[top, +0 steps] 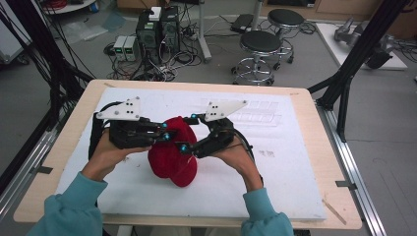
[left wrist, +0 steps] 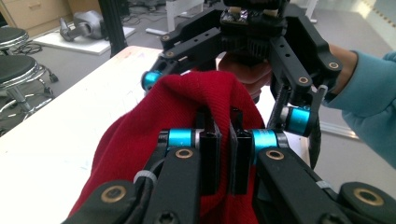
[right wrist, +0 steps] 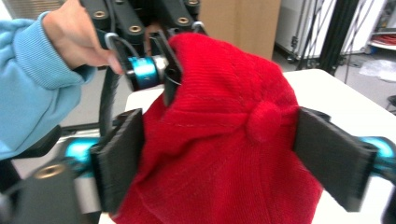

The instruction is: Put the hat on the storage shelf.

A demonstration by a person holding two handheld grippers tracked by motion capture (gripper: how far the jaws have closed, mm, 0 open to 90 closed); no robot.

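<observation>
1. Two grippers meet over my table in the high view: the left gripper and the right gripper close in from either side on a red knit cap that sits near the middle of the white board. Both hands wear teal sleeves. Black stools stand on the floor beyond the far edge.

2. Looking along the left gripper, I see its jaws nearly together, pinching a fold of the red knit cap between them. The right gripper faces me from behind the cap, its jaws spread wide on either side of the raised fabric.

3. Looking along the right gripper, its jaws stand wide apart with the crown of the red knit cap and its top button between them, both pads against the fabric. The left gripper bites the cap's far edge.
</observation>
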